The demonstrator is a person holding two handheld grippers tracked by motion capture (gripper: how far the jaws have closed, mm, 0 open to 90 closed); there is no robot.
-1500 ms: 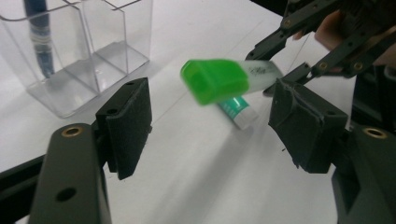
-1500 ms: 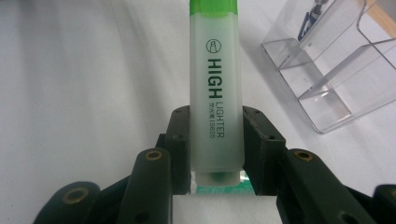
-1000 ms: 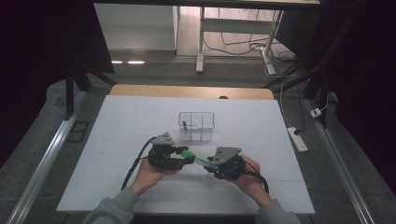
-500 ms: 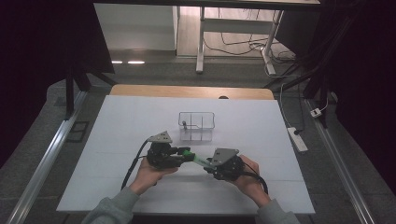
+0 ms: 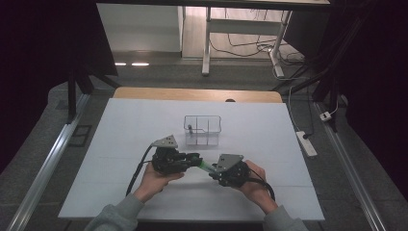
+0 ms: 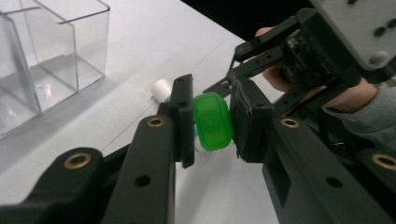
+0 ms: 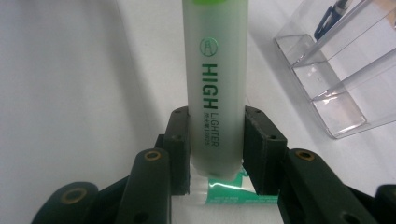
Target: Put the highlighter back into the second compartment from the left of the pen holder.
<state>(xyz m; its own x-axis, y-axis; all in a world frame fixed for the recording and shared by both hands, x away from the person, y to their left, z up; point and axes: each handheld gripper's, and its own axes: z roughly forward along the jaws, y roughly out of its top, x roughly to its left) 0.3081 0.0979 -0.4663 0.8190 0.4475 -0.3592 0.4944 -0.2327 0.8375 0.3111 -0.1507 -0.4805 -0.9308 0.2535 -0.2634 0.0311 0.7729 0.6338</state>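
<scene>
A highlighter (image 7: 217,70) with a pale translucent body and a green cap (image 6: 212,121) hangs level above the white table (image 5: 120,139), between the two hands. My right gripper (image 7: 217,116) is shut on the barrel near its back end. My left gripper (image 6: 214,95) has just been closing, and its pads now touch both sides of the cap. In the high view the left gripper (image 5: 192,158) and right gripper (image 5: 214,171) face each other with the highlighter (image 5: 204,166) bridging them. The right gripper (image 6: 317,51) appears beyond the cap in the left gripper view.
A clear divided box (image 5: 202,130) stands just behind the hands, with a dark pen (image 5: 190,129) upright in its left part. The box (image 6: 51,60) lies close on the left of the left gripper view. A small white cylinder (image 6: 161,87) peeks out behind the left jaw.
The left gripper's jaws have closed in on the green cap. Both hands have stayed where they were, and the right gripper keeps its hold on the barrel.
</scene>
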